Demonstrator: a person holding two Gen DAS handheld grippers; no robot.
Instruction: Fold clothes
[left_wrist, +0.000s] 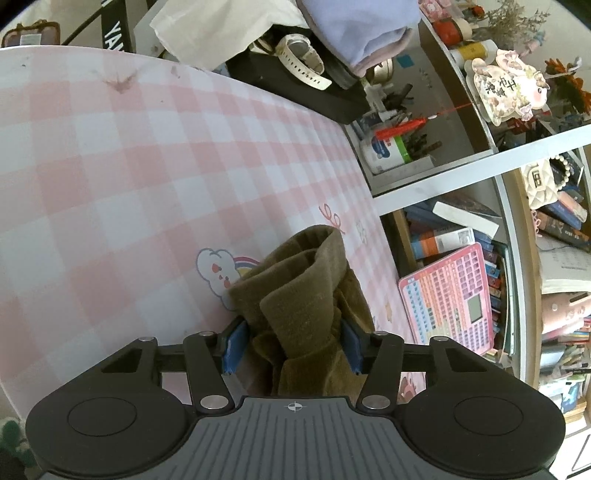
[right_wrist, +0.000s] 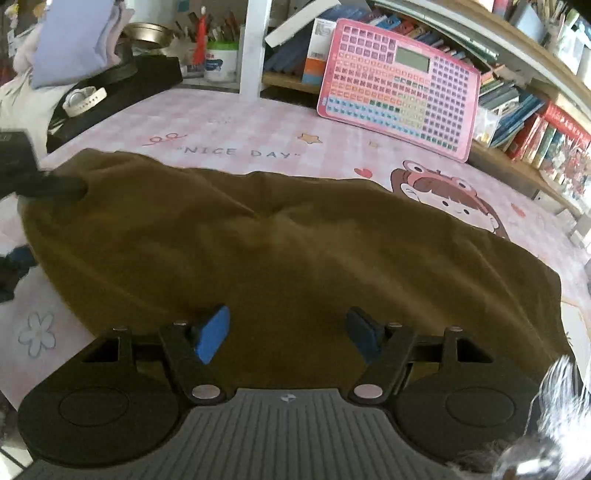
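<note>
Gripping a bunched corner of the cloth (left_wrist: 303, 295), the left gripper (left_wrist: 291, 345) holds it raised for folding — right gripper (right_wrist: 290, 332) hovers, jaws spread, empty.

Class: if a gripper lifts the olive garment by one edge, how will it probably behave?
The olive garment probably droops: it bunches in the left gripper. Likely light and not slippery; it wrinkles softly on the table mat.
</note>
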